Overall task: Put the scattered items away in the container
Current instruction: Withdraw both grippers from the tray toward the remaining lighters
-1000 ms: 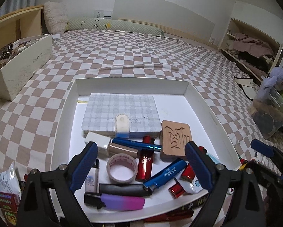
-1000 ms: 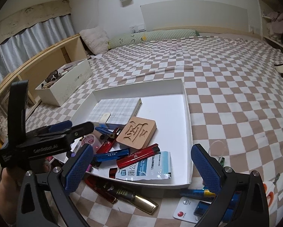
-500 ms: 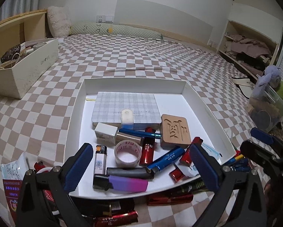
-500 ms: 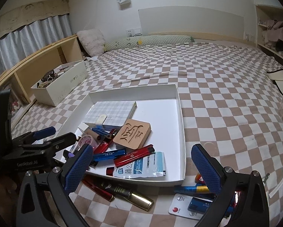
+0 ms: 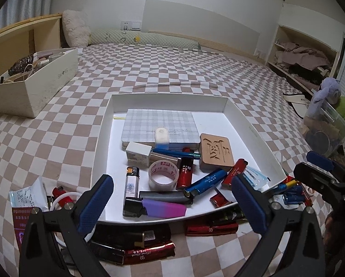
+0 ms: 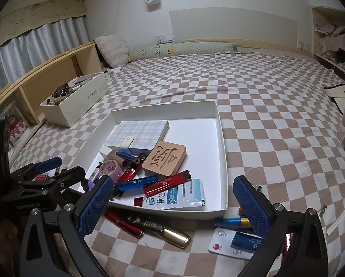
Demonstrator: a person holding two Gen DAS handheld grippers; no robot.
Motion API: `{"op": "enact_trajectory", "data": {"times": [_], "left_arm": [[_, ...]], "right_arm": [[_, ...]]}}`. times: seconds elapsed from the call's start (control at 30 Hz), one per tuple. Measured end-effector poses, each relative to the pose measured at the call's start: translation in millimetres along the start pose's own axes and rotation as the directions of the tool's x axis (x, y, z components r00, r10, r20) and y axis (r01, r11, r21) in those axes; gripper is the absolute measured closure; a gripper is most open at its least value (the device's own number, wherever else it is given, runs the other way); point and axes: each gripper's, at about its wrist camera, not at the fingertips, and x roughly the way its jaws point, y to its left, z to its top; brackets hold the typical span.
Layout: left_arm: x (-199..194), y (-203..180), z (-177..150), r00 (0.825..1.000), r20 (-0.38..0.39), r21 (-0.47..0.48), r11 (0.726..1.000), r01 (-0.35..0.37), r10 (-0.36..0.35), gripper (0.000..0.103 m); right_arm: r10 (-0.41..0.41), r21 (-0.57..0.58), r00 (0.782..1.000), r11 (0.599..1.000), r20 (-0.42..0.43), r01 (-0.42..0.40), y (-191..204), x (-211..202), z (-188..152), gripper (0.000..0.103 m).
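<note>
A shallow white tray (image 5: 103, 136) (image 6: 221, 138) lies on the checkered bed. It holds a plaid notebook (image 5: 161, 124), a carved wooden block (image 5: 216, 150) (image 6: 164, 159), a tape roll (image 5: 162, 175), lighters and pens. My left gripper (image 5: 172, 200) is open and empty at the tray's near edge. Red and black tubes (image 5: 147, 251) lie on the bed below it. My right gripper (image 6: 172, 200) is open and empty over the tray's near right corner. A gold-tipped tube (image 6: 163, 228), a blue tube (image 6: 232, 222) and a white remote (image 6: 221, 242) lie loose on the bed there.
A white shoebox (image 5: 34, 85) (image 6: 80, 101) full of small things stands at the left. A clear bin with a plush toy (image 5: 324, 124) stands at the right. A packet and a white ring (image 5: 29, 198) lie left of the tray. Shelves line both sides.
Both grippers have drawn back and up from the tray, so more of the bed and the loose items in front of it show. Both stay open and empty.
</note>
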Motion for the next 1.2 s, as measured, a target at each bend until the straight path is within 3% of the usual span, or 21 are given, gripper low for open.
{"op": "enact_trajectory", "data": {"times": [0.67,1.2], "left_arm": [[-29.0,14.0,-25.7,0.998,0.023,0.007,0.999,-0.053,0.053,0.0],[-31.0,37.4,-86.0,0.998,-0.055,-0.044,0.998,-0.038,0.035,0.0]], "right_arm": [[0.0,0.014,1.0,1.0,0.022,0.0,1.9,-27.4,-17.9,0.0],[0.004,0.005,0.997,1.0,-0.08,-0.003,14.3,-10.7,-66.8,0.0]]}}
